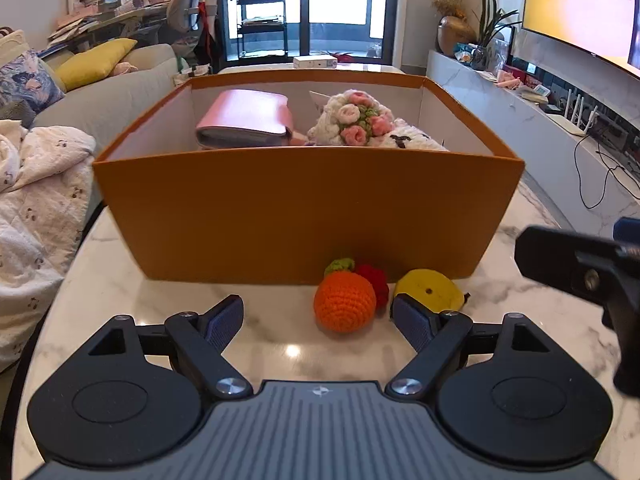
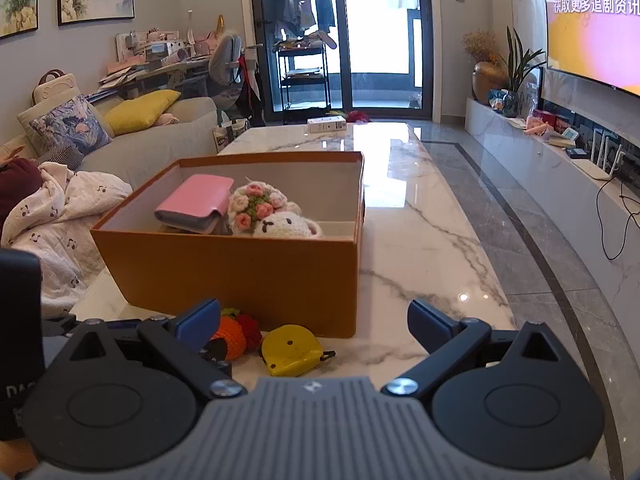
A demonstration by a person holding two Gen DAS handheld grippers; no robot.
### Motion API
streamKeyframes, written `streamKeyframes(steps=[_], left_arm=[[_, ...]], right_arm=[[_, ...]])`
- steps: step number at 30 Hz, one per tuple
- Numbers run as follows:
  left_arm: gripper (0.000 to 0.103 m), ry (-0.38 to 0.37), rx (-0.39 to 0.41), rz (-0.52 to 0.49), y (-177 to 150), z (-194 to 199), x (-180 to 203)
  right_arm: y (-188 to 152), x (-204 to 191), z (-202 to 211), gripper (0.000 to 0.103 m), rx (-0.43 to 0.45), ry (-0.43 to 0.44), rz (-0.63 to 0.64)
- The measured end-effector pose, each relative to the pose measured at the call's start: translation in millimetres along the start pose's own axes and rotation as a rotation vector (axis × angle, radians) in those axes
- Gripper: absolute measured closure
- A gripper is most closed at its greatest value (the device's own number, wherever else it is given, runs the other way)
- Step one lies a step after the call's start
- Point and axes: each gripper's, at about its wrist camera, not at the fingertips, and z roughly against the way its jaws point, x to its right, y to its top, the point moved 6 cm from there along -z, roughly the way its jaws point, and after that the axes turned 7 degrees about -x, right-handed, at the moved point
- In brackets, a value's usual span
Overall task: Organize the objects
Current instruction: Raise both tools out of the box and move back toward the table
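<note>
An orange box (image 1: 304, 216) stands on the marble table (image 1: 120, 304). It holds a pink wallet (image 1: 248, 118) and a crocheted flower toy (image 1: 360, 120). In front of the box lie a crocheted orange fruit (image 1: 344, 302), a red crocheted piece (image 1: 376, 278) and a yellow tape measure (image 1: 430, 290). My left gripper (image 1: 318, 320) is open, its fingers either side of the orange fruit, just short of it. My right gripper (image 2: 314, 324) is open above the tape measure (image 2: 292, 350). The box (image 2: 240, 276), wallet (image 2: 196, 202), toy (image 2: 268, 216) and fruit (image 2: 232, 336) also show in the right wrist view.
A sofa (image 1: 112, 92) with a white blanket (image 1: 36, 200) borders the table's left side. A white TV console (image 2: 560, 176) with cables runs along the right. A small white box (image 2: 326, 124) lies at the table's far end (image 2: 400, 200). The right gripper's body (image 1: 588, 276) shows at right in the left wrist view.
</note>
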Motion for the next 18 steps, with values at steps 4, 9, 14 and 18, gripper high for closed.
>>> streamKeyframes(steps=[4,9,14,18], left_arm=[[0.006,-0.016,-0.022,-0.012,4,-18,3],[0.006,-0.003,-0.071,0.039,2,-39,-4],[0.009,0.089,-0.102,0.132,-6,-40,-26],[0.009,0.075,-0.119,0.159,-15,-27,-39]], right_arm=[[-1,5,-13,0.003,-0.02,-0.006,-0.016],[0,10,-23,0.003,-0.026,-0.003,-0.04],[-5,15,-37,0.003,-0.05,-0.01,-0.037],[-14,20,-58,0.003,-0.083,-0.036,-0.04]])
